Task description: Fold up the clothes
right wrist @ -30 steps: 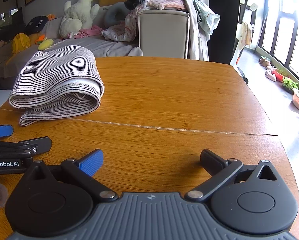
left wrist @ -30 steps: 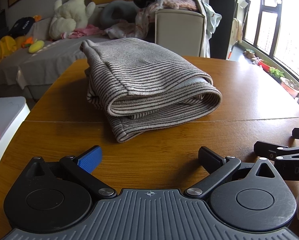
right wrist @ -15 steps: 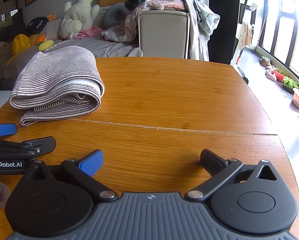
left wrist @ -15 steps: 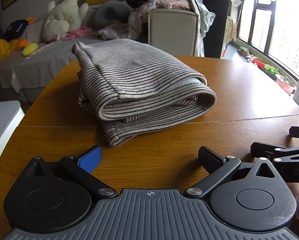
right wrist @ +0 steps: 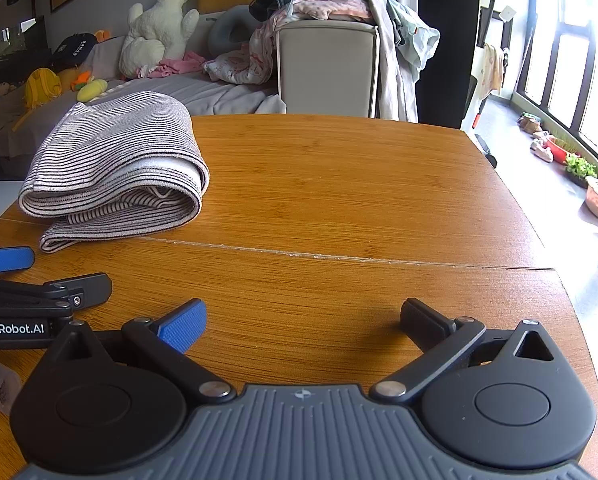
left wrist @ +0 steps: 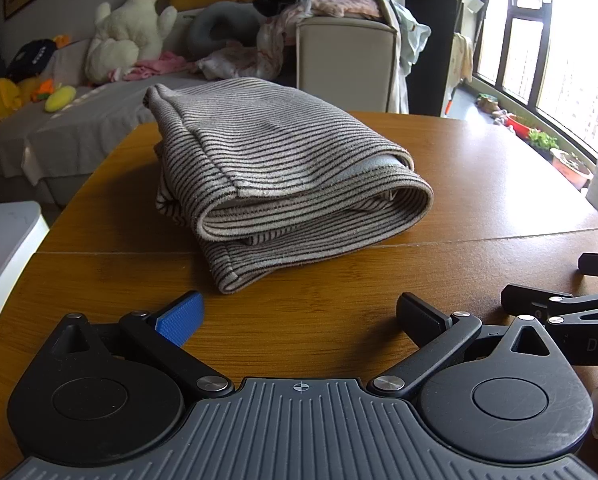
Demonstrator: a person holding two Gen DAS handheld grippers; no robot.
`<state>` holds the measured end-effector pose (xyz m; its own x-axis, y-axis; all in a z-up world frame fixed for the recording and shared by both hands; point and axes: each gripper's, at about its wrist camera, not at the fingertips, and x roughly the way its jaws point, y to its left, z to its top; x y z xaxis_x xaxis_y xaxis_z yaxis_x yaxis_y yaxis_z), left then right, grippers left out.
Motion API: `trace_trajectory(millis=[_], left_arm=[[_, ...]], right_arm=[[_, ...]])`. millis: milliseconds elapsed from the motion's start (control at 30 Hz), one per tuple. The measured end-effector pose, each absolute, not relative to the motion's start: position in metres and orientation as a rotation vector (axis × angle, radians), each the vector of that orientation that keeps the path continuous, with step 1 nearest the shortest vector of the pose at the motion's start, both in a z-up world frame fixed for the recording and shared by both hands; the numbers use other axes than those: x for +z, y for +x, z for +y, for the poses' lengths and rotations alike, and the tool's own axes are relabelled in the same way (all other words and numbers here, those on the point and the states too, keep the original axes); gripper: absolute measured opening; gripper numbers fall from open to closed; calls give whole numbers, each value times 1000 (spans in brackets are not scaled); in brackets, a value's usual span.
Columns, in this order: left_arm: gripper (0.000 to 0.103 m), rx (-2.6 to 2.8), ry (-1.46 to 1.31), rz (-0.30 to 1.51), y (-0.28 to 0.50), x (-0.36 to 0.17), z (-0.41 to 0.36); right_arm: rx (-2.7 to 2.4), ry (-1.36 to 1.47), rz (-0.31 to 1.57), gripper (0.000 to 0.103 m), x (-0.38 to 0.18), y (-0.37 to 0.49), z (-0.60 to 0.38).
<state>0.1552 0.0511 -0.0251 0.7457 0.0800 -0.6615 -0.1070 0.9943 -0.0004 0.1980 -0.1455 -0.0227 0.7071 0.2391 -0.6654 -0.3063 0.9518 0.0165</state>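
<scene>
We've got the striped garment (left wrist: 283, 184) folded into a bundle on the surface (right wrist: 359, 200); left tool (left wrist: 299, 312) & right tool (right wrist: 303, 316) both spread apart, empty, so folding looks done

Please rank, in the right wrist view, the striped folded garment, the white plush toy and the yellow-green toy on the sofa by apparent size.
1. Striped folded garment, though it lies nearest the camera.
2. White plush toy.
3. Yellow-green toy, smallest by far.
</scene>
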Motion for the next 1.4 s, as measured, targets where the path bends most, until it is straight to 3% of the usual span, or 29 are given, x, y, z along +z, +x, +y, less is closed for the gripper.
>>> trace_trajectory(millis=[1400], left_arm=[[103, 104, -40, 722, 155, -25, 51]], right_arm=[[352, -126, 727, 103, -21, 208, -138]])
